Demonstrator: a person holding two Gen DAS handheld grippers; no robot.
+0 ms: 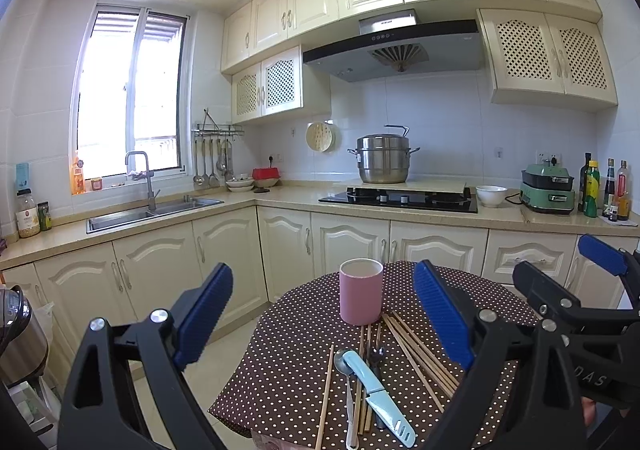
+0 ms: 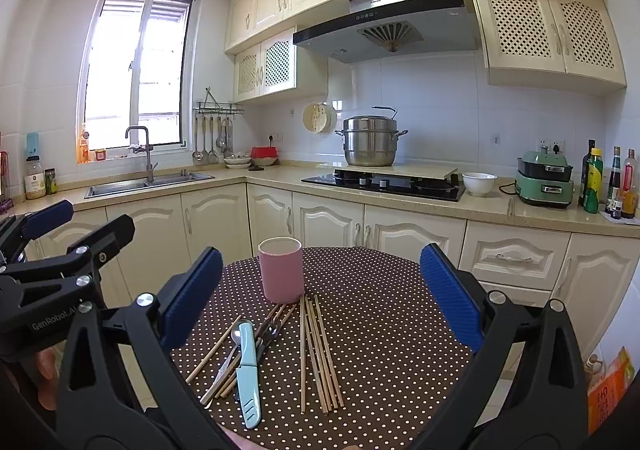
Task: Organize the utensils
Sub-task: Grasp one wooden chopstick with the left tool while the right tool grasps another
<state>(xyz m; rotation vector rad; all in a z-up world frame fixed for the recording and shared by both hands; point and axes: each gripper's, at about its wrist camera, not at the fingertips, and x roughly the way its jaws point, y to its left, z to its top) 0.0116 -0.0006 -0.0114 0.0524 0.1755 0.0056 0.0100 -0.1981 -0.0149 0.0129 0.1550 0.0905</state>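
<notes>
A small round table (image 1: 304, 330) covered in a brown cloth with white polka dots stands in a cream-cabinet kitchen, seen from just above and in front. On the cloth, a pink cylindrical cup (image 1: 361, 292) stands upright toward the table's 12 o'clock edge. Just beside its base, toward 6 o'clock, lies a loose scatter of utensils: a fan of wooden chopsticks (image 1: 416, 354) spreading toward 5 o'clock, a single chopstick (image 1: 326, 394) lying apart at 7 o'clock, and between them a metal spoon (image 1: 343, 364), a dark fork (image 1: 375, 358) and a pale blue knife (image 1: 376, 394) (the knife lies across the spoon and some chopsticks). The left gripper (image 1: 324, 314) hovers over the table with its blue-padded jaws spread wide, grasping nothing. The right gripper (image 2: 320, 298) hangs beside it at 3 o'clock, jaws likewise released and empty. Behind, a steel steamer pot (image 1: 383, 159) sits on the stove at 12 o'clock, and a sink (image 1: 152, 212) lies at 10 o'clock.
</notes>
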